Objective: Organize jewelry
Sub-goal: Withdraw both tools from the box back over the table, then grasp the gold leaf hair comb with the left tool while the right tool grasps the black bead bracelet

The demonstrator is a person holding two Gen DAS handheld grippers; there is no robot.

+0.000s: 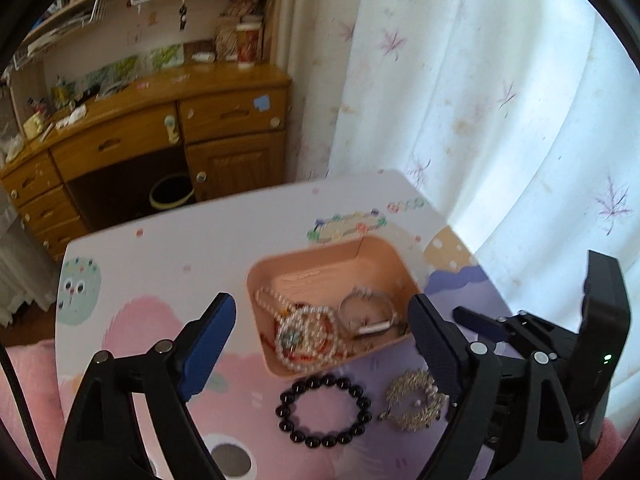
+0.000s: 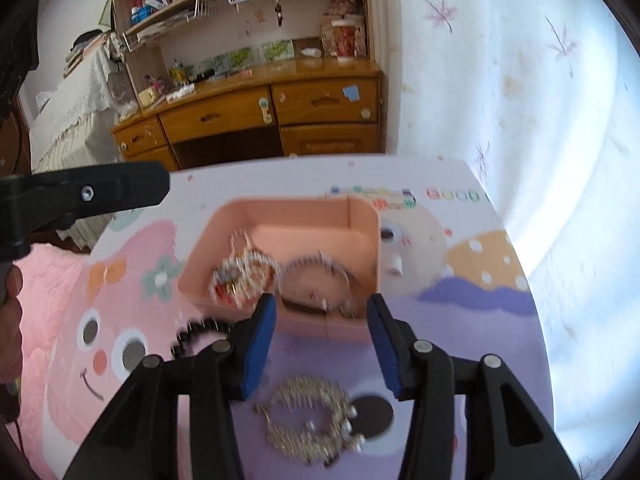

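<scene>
A peach box on the cartoon-print table holds a pearl necklace and a silver bangle. A black bead bracelet and a silver brooch lie on the table in front of the box. My left gripper is open and empty, above the box's near side. My right gripper is open and empty, just above the brooch; it also shows in the left wrist view at the right.
The table is small, with edges at the far side and the right. A white curtain hangs close behind on the right. A wooden desk stands beyond. A pink fuzzy surface lies at left.
</scene>
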